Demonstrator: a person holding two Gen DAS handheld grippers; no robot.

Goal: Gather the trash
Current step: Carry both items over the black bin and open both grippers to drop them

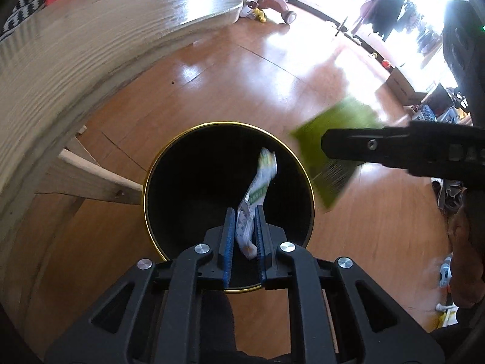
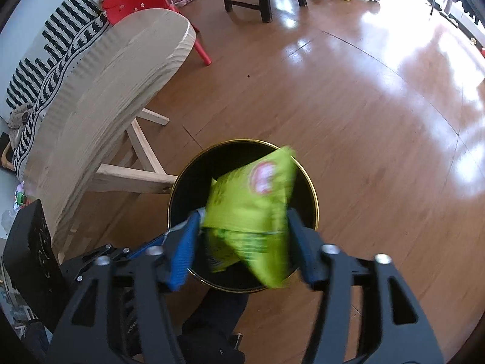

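Left wrist view: the left claw (image 1: 245, 230) is seen pointing steeply down over the black bin (image 1: 154, 188) with the gold rim. A white-and-green wrapper (image 1: 257, 194) is seen between the blue pads (image 1: 228, 236); the jaws are narrow, and the wrapper touches at least the right pad. Whether it is clamped or already loose cannot be told for sure; judged shut on it. Its long axis runs forward from the jaws, out over the bin mouth, so a drop from here is judged to land inside. The right claw's finger (image 1: 394, 148) is seen to the right of the left claw, with the green snack bag (image 1: 333, 139) blurred behind it, beside the bin rim. The round wooden table (image 1: 91, 30) lies to the left.

Right wrist view: the right claw (image 2: 242, 239) is held over the same bin (image 2: 182, 191), just short of its near rim. The jaws are apart, wide; the green bag (image 2: 251, 206) spans the gap, blurred, its corners at or just off the pads (image 2: 182, 251). It is judged released and falling. Its long axis runs forward, up to the bin's far rim; most of it lies over the opening. The wooden floor (image 2: 363, 106) surrounds the bin.

Both claws are about equally near the bin; nothing more than letting go is judged needed.
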